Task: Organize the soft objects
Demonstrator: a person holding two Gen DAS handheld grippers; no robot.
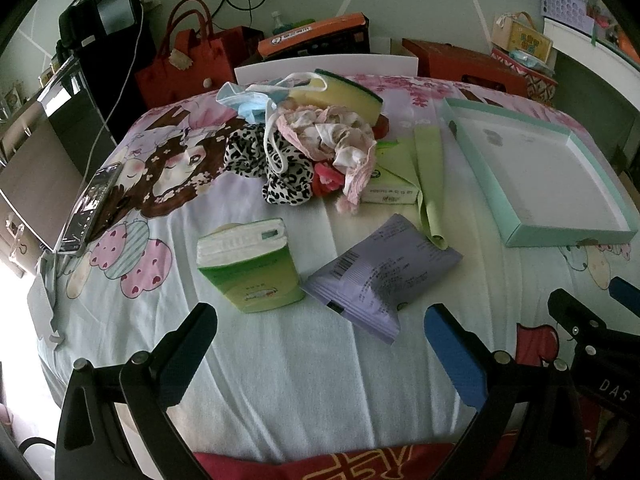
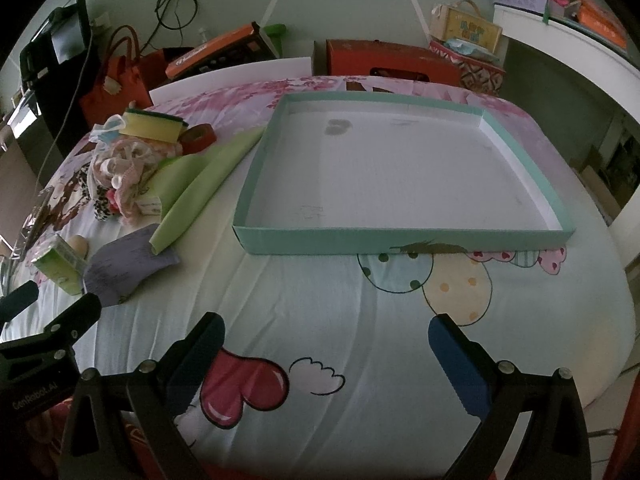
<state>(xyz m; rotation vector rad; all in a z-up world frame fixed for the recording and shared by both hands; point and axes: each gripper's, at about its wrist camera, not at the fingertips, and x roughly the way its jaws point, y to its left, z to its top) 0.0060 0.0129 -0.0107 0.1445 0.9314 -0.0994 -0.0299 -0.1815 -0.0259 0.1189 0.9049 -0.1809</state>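
Note:
On a cartoon-print sheet lies a heap of soft things: a blue face mask (image 1: 248, 100), a yellow sponge (image 1: 340, 94), pink-and-white lace cloth (image 1: 332, 136), leopard-print fabric (image 1: 276, 168) and a green cloth (image 1: 430, 168). Nearer to me sit a green tissue pack (image 1: 250, 264) and a purple packet (image 1: 384, 272). An empty teal tray (image 2: 404, 240) lies to the right. My left gripper (image 1: 320, 332) hovers open just short of the tissue pack and packet. My right gripper (image 2: 326, 344) hangs open over bare sheet in front of the tray, holding nothing.
A phone (image 1: 90, 208) lies at the sheet's left edge beside a grey cabinet (image 1: 36, 184). Behind the sheet stand a red bag (image 1: 180, 60), an orange box (image 1: 316, 36) and a red box (image 1: 464, 64). A white ledge (image 2: 580, 56) curves along the right.

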